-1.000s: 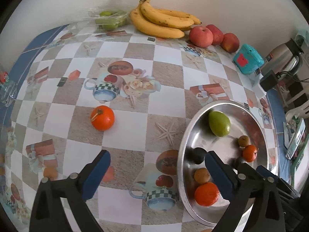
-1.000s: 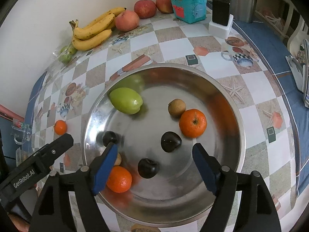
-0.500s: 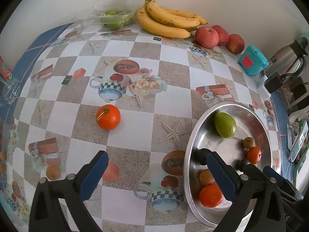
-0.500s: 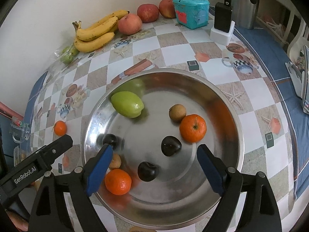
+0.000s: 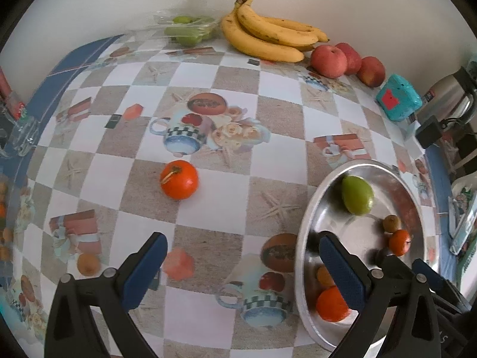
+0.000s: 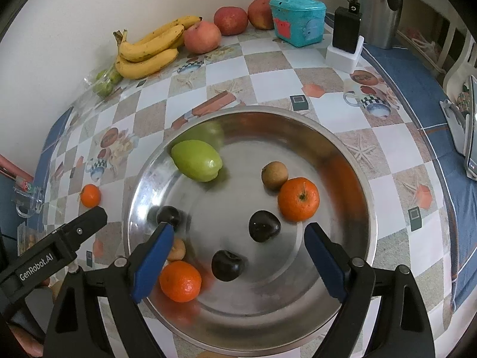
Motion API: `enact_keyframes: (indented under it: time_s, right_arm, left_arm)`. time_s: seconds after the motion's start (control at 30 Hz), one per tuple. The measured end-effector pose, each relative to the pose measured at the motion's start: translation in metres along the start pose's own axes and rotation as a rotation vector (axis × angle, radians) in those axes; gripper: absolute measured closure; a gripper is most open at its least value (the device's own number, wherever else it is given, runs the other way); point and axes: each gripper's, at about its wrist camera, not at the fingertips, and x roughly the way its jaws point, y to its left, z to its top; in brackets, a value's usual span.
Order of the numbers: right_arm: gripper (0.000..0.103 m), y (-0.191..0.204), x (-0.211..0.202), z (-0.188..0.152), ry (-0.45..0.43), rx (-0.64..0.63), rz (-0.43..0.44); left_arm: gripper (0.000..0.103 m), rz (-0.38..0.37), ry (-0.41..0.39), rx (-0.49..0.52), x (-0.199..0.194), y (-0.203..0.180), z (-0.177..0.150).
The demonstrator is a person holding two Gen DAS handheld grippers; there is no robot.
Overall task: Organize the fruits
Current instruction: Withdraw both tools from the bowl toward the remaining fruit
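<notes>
Since the earlier frame the jaws of the right gripper (image 6: 238,256) have just been opening wider, with nothing clamped between them; the fruit has kept its places. That gripper now hangs spread above the near part of the round stainless-steel bowl (image 6: 351,161), its blue pads (image 6: 153,256) touching nothing. In the bowl lie a green pear-shaped fruit (image 6: 196,161) toward the far left wall, a small brown round fruit (image 6: 274,174) just beside an orange tangerine (image 6: 298,199), three dark plum-like fruits (image 6: 264,226) nearer the middle and left, and a second orange tangerine (image 6: 180,281) by the near left rim beside a small tan fruit (image 6: 177,249). The left gripper (image 5: 241,265) is also spread wide and empty, over the checkered tablecloth (image 5: 208,95) just left of the bowl. One loose orange tangerine (image 5: 179,179) sits on the cloth near the table's middle, well apart from the bowl. Along the far edge by the wall lie a bunch of yellow bananas (image 5: 268,38) and red apples (image 5: 329,61).
</notes>
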Motion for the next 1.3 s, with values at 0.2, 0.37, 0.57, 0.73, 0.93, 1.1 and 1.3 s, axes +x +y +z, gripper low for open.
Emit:
enact_keyframes:
  time_s: [0.2,0.37,0.57,0.73,0.93,1.1,1.3]
  right_arm:
    - [0.013,0.006,0.002,-0.002,0.008,-0.024,0.009]
    - [0.013,0.017,0.003,-0.004,0.009,-0.057,0.039]
    - [0.013,0.034,0.000,-0.005,0.002,-0.089,0.079]
    - [0.013,0.055,-0.003,-0.007,-0.007,-0.139,0.130]
    - [0.013,0.088,-0.005,-0.012,-0.014,-0.200,0.214]
    - [0.013,0.117,0.000,-0.018,0.009,-0.261,0.272]
    - [0.014,0.145,0.005,-0.022,0.015,-0.336,0.293]
  left_arm:
    - [0.000,0.049,-0.033,-0.024,-0.005,0.017,-0.001]
    - [0.000,0.084,-0.061,-0.080,-0.013,0.044,0.000]
    - [0.000,0.114,-0.099,-0.148,-0.025,0.081,-0.004]
    - [0.000,0.125,-0.141,-0.259,-0.034,0.121,-0.009]
    - [0.000,0.166,-0.146,-0.380,-0.034,0.164,-0.019]
    - [0.000,0.148,-0.099,-0.486,-0.022,0.199,-0.031]
    - [0.001,0.136,-0.025,-0.528,-0.007,0.214,-0.042]
